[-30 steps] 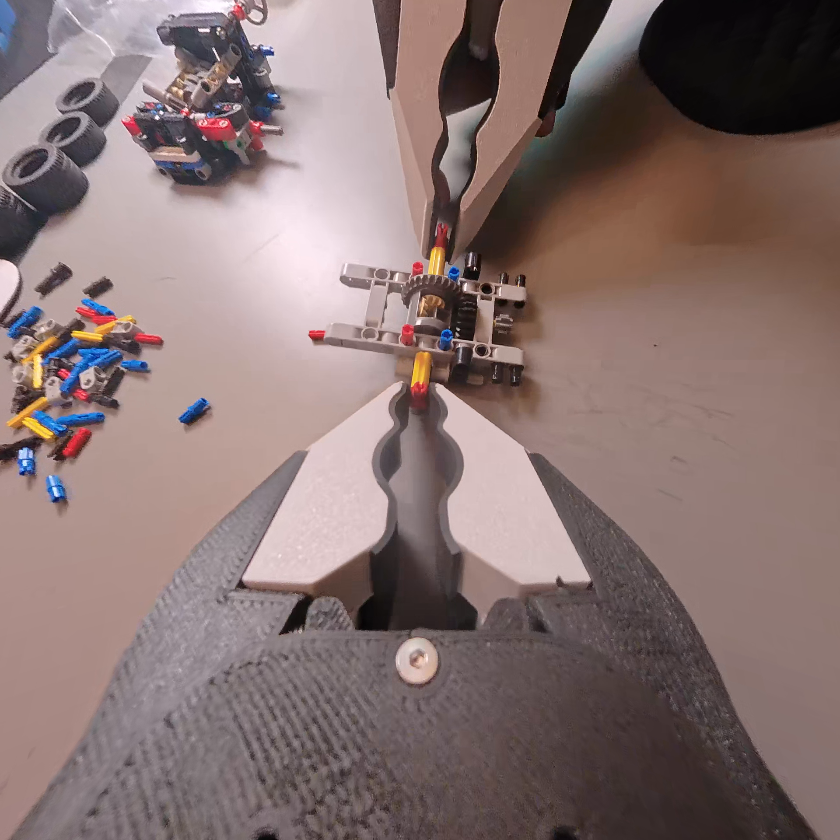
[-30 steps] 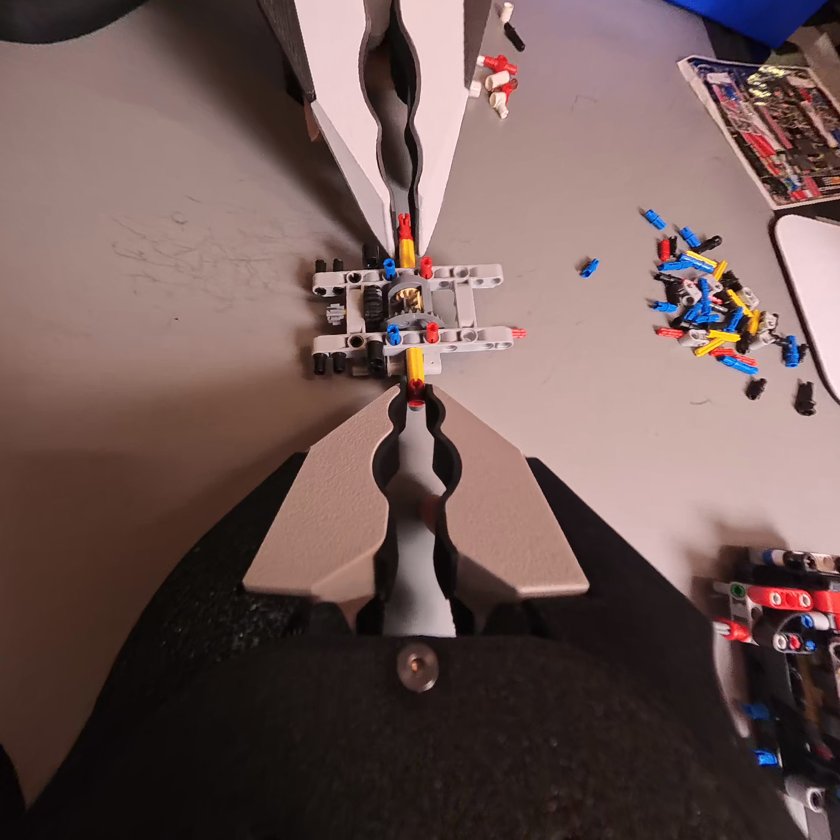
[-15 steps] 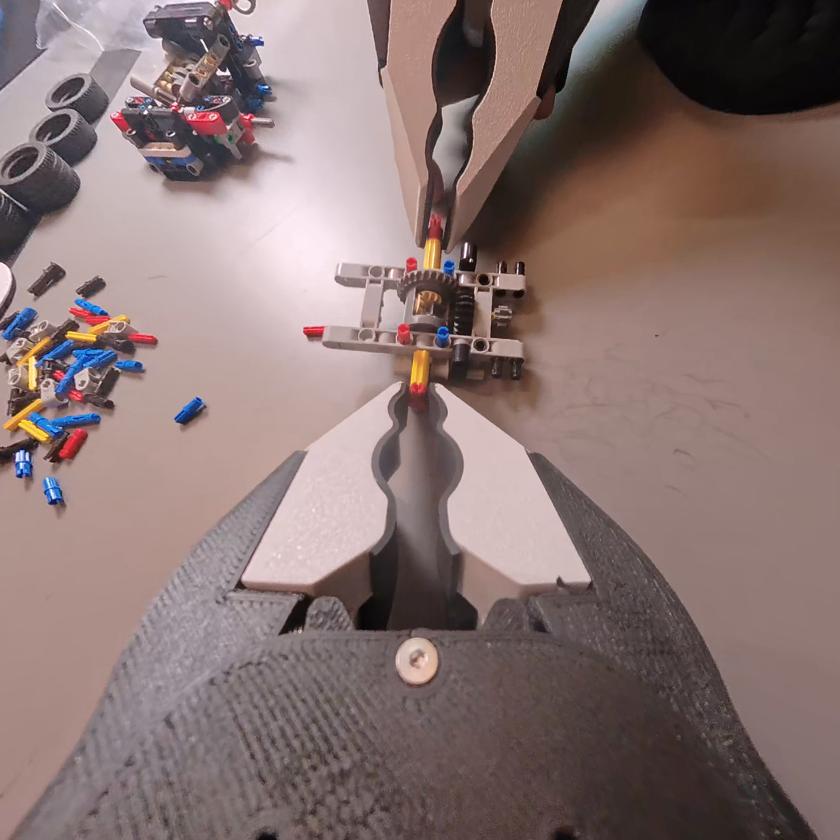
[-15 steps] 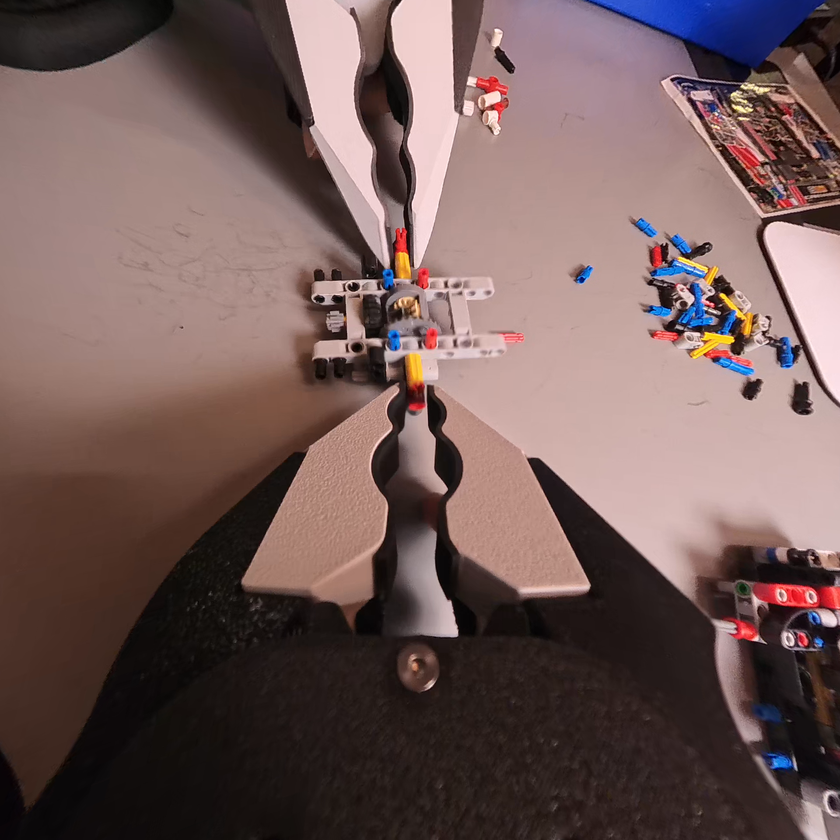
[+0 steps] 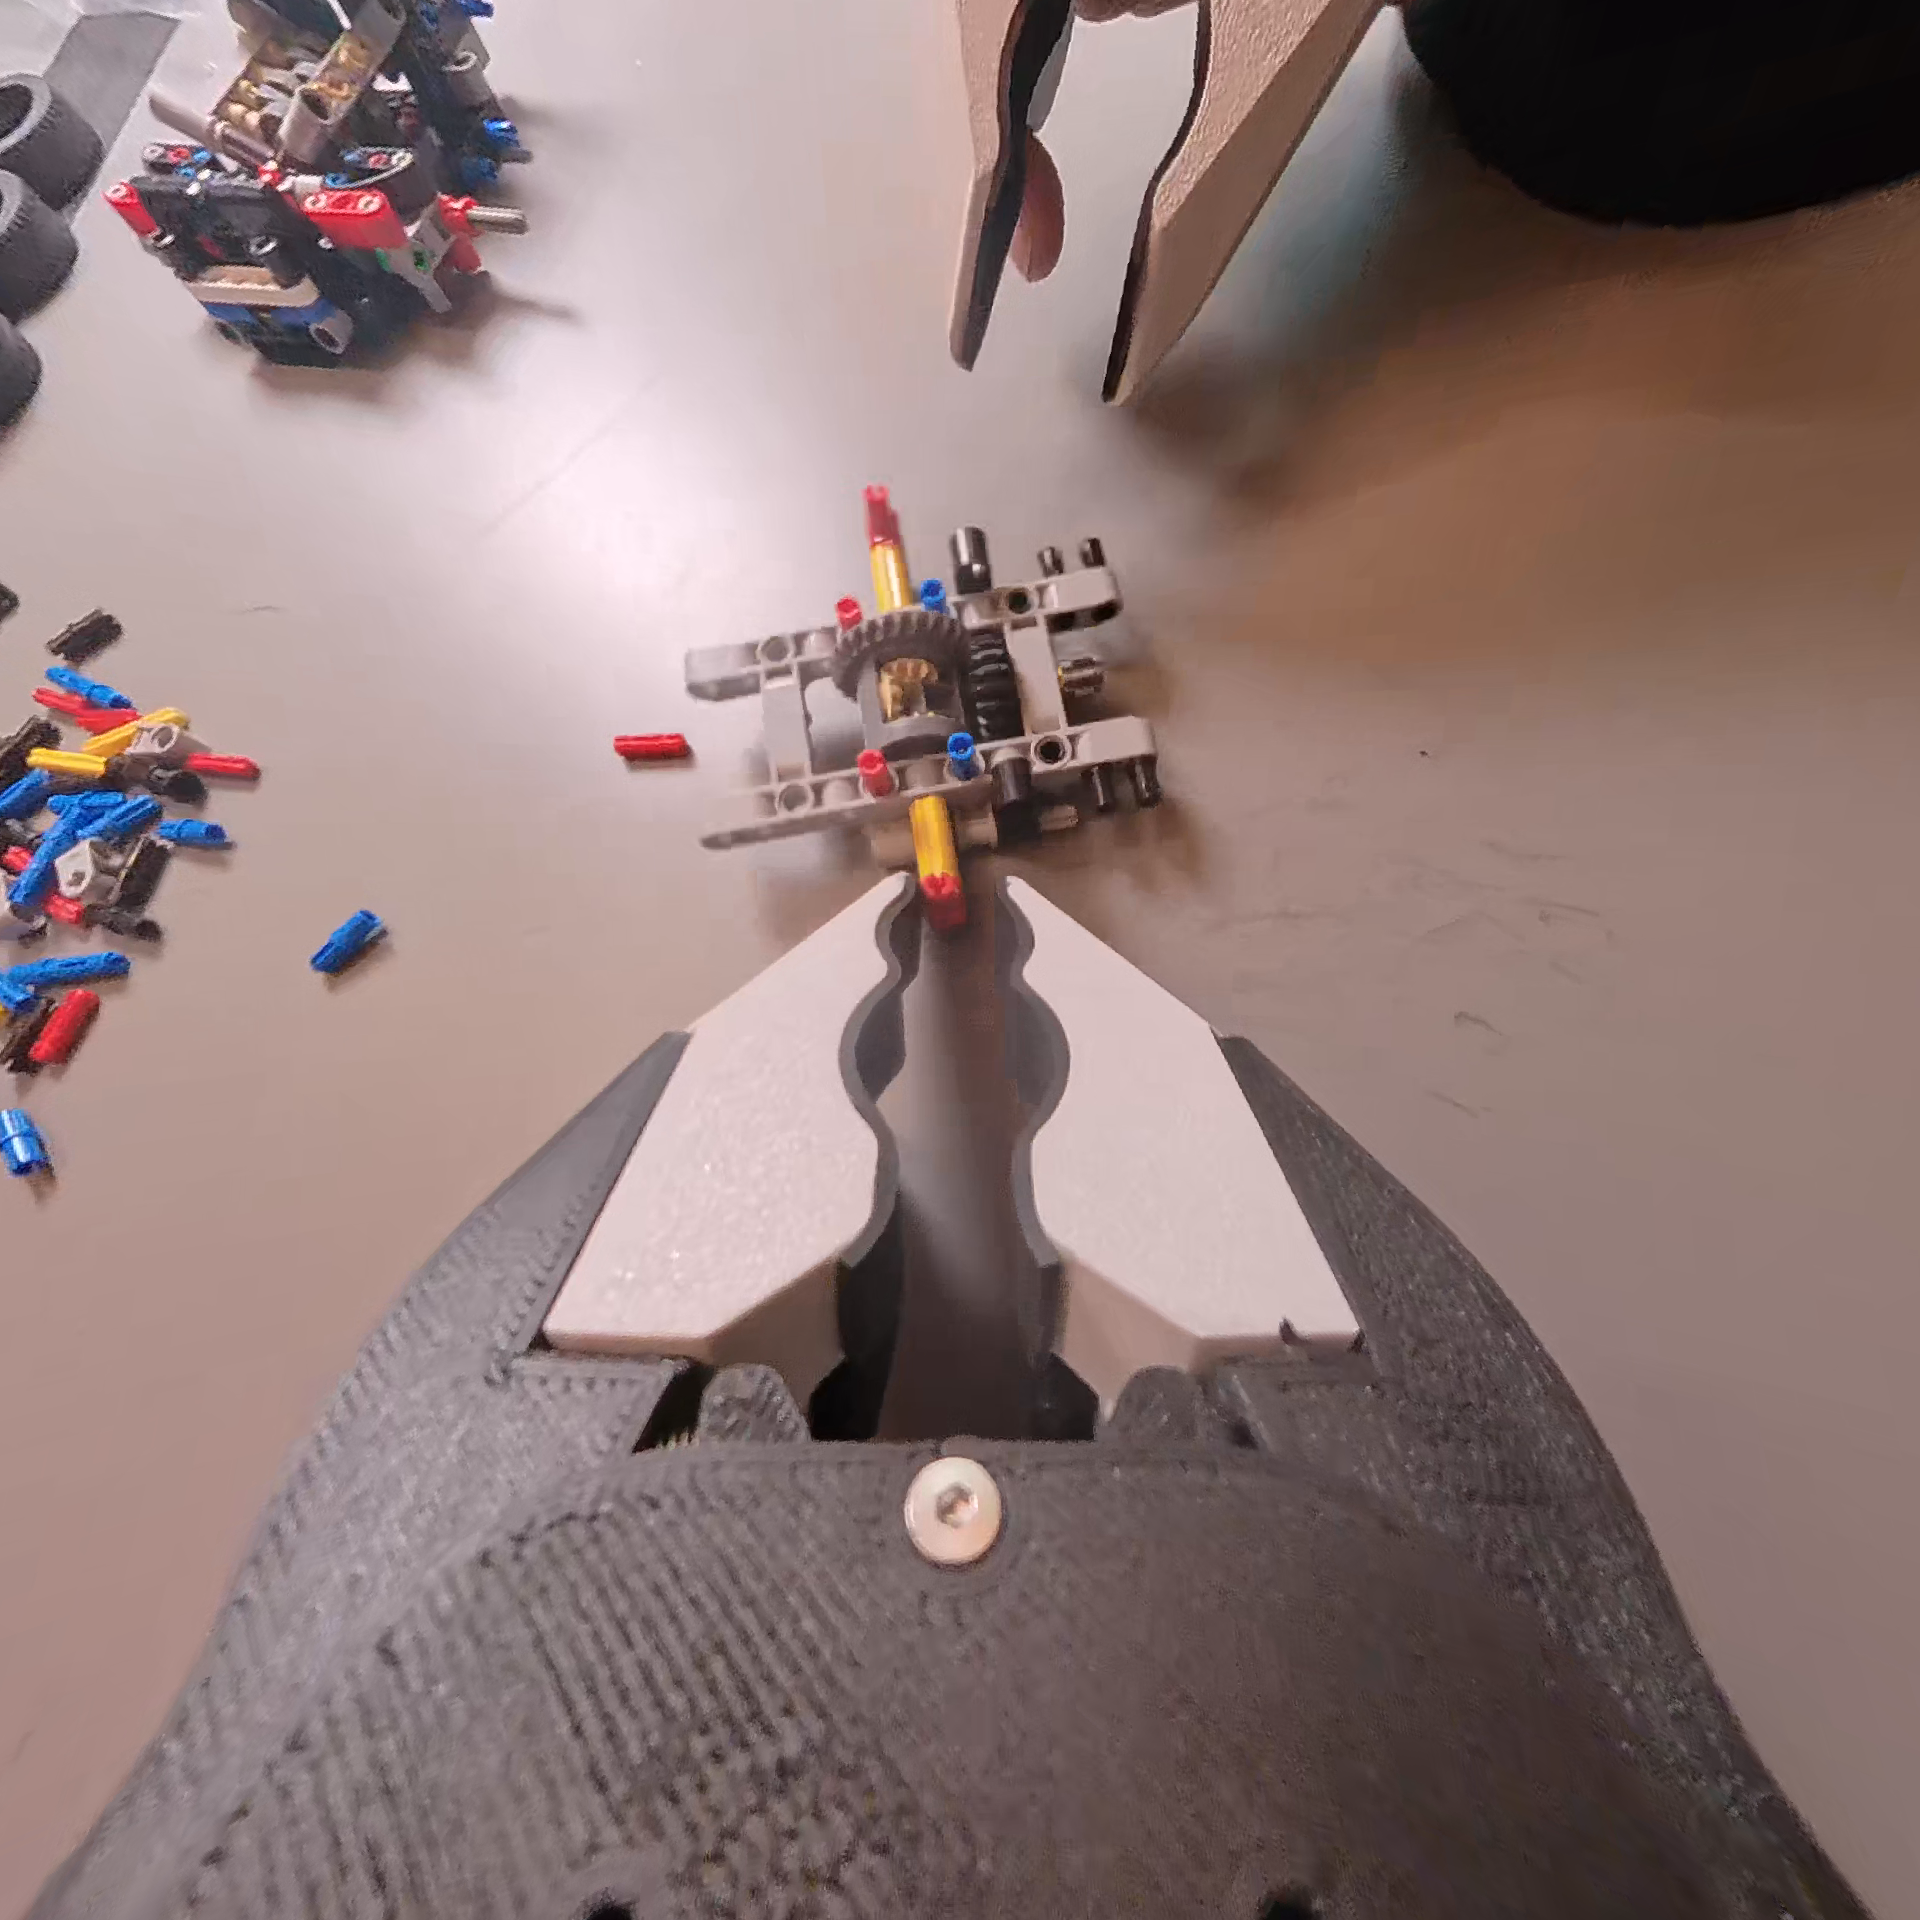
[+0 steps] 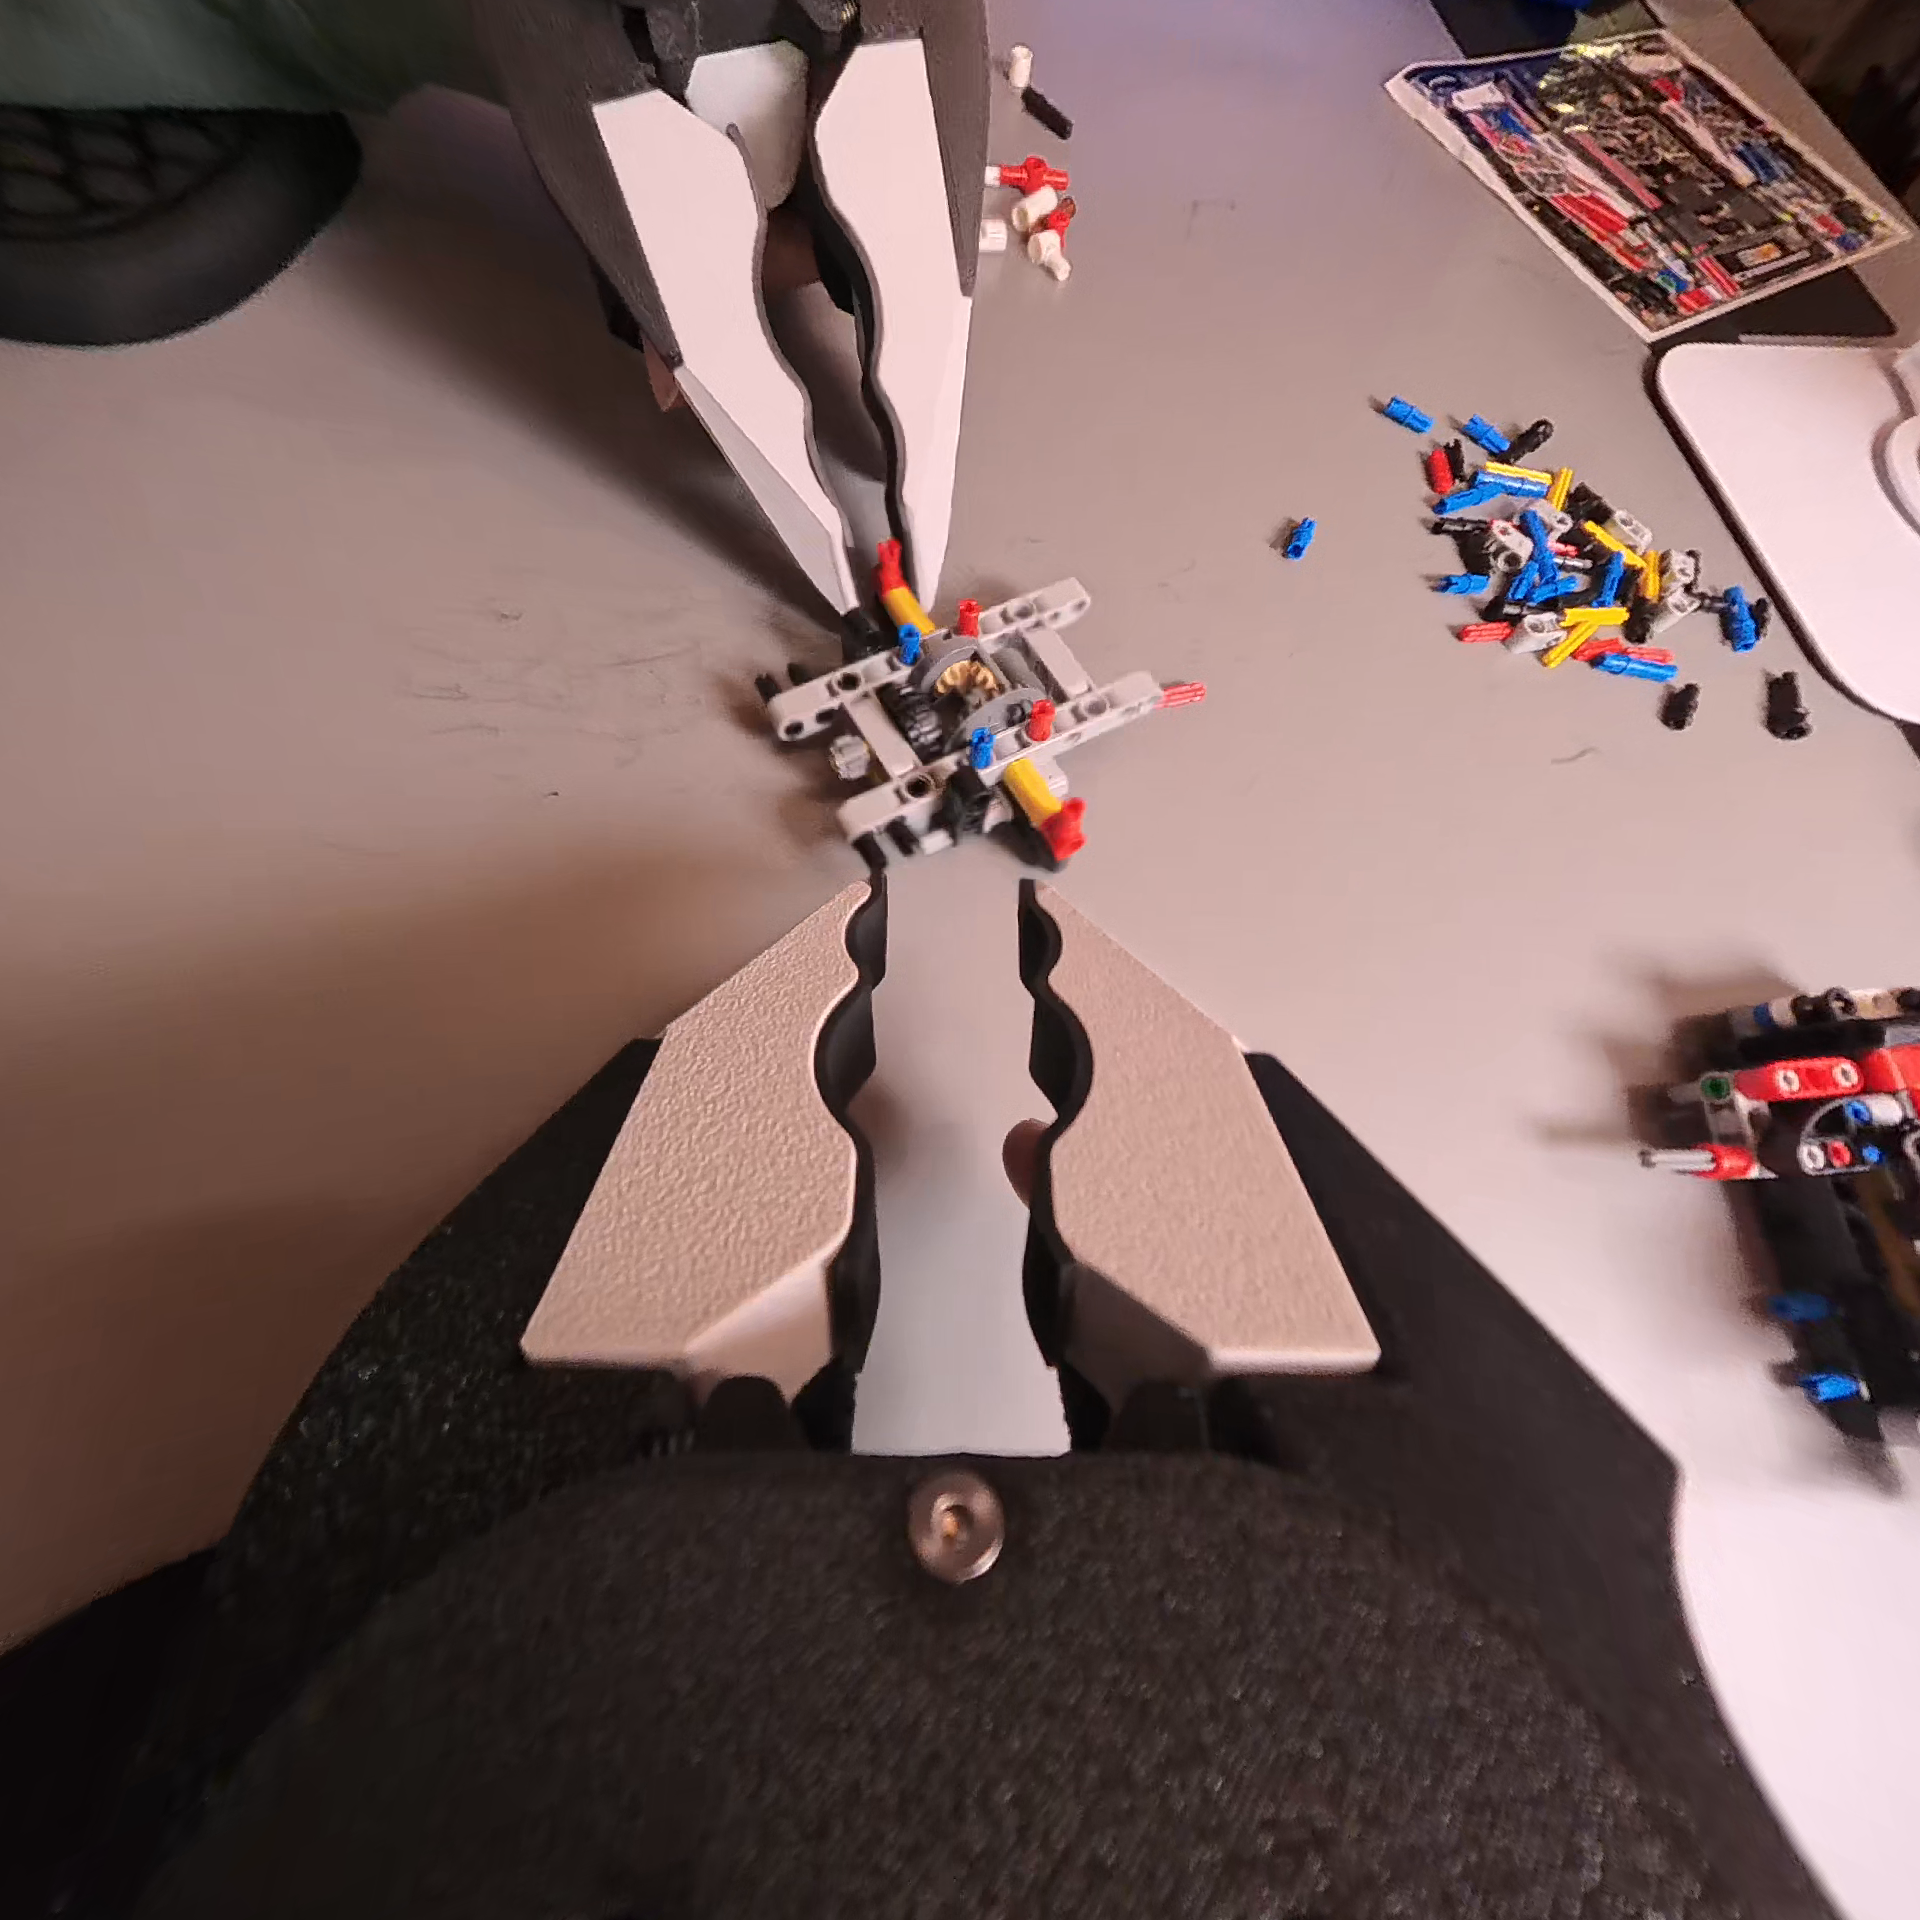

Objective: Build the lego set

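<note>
Grey tabletop [image 5: 1558,831] is seen in both wrist views, scuffed near its middle, where the differential frame assembly [image 5: 925,717] lies flat. Half a second ago both grippers were pinched on the red-tipped ends of the yellow axle [image 5: 932,831] running through the frame; now the right gripper [image 6: 951,894] has been opened to a moderate gap and drawn back, and nothing is held between its fingers. In the left wrist view it is seen raised near the far edge, well apart from the axle's far red tip [image 5: 878,514]. The left gripper [image 5: 961,894] is also parted narrowly; the near red tip [image 5: 943,900] sits at the mouth, beside the left finger, and whether it is still gripped cannot be told for certain. The frame has been turned slightly on the tabletop.

The release suggests that the axle seating is judged finished and that the next part may be fetched. A loose pile of pins and axles [image 6: 1558,561] lies toward the right wrist view's right edge, a lone blue pin [image 6: 1297,538] between it and the frame. The partly built chassis [image 5: 301,208] and tyres [image 5: 31,187] are kept at the far left corner, the instruction booklet [image 6: 1652,177] at another corner.
</note>
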Demonstrator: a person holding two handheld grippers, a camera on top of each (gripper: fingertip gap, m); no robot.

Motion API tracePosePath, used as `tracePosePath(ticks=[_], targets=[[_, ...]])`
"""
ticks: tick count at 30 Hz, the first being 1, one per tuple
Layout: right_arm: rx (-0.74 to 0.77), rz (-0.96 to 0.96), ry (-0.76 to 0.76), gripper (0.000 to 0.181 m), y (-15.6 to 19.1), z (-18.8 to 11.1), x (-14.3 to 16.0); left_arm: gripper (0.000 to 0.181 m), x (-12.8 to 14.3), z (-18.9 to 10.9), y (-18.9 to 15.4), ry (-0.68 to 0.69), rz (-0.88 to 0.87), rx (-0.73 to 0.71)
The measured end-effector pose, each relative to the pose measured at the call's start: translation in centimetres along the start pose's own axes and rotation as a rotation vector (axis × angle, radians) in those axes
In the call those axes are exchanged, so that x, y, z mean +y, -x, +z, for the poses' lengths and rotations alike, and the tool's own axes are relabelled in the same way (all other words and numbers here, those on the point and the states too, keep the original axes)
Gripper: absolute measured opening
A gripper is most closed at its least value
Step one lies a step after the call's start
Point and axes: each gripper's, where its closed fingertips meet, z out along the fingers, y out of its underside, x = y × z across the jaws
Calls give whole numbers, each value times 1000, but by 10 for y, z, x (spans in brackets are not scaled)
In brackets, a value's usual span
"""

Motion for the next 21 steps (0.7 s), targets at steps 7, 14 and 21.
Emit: tracePosePath(ticks=[7,14,21], targets=[[93,-145,5,32,20,8,-6,5,-10,8,-14,16,-2,14],[156,-247,92,34,24,15,4,8,-12,7,-35,38,9,59],[244,-144,56,24,0,15,4,6,-13,0,-33,4,-34,-10]])
